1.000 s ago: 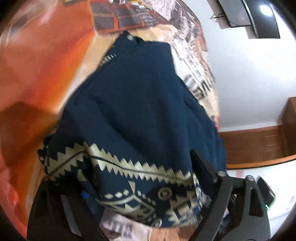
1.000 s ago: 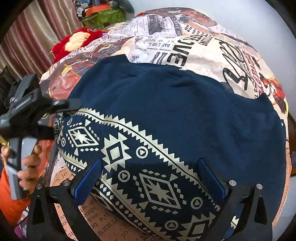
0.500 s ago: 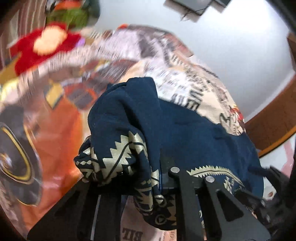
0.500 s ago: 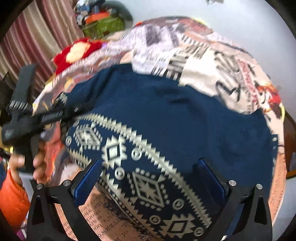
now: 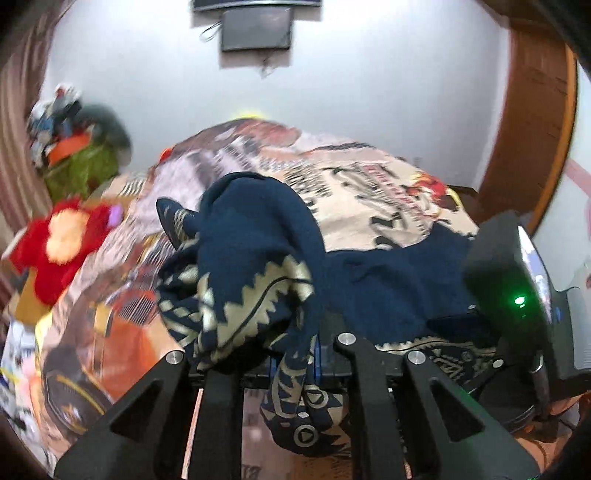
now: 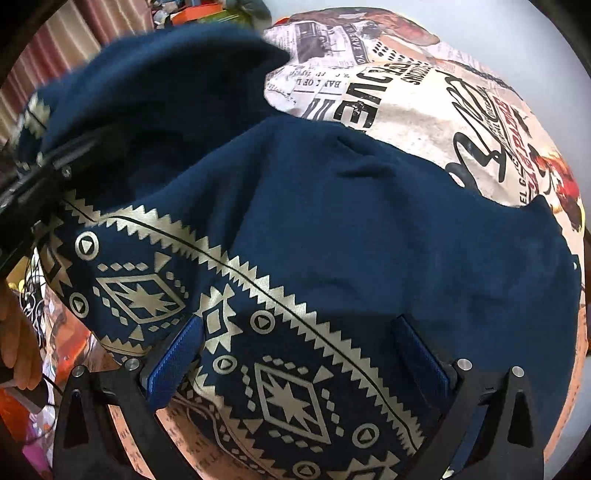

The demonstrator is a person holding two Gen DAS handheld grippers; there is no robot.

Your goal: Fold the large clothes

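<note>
A large navy garment (image 6: pixel 369 236) with a cream geometric border lies on a printed bedspread (image 6: pixel 436 103). My left gripper (image 5: pixel 295 360) is shut on a bunched edge of the garment (image 5: pixel 251 266) and holds it lifted, folded over toward the right. In the right wrist view the left gripper (image 6: pixel 40 177) shows at the left with cloth draped over it. My right gripper (image 6: pixel 299 350) is open, its blue pads either side of the patterned border, just above the cloth.
A red plush toy (image 5: pixel 62 240) and a green pile (image 5: pixel 81 166) lie at the bed's far left. A white wall with a dark screen (image 5: pixel 255 33) stands behind. A wooden frame (image 5: pixel 532 122) is at the right.
My left gripper closed on the garment's left edge, lifted it and swung it up and over toward the right. My right gripper stayed open over the border.
</note>
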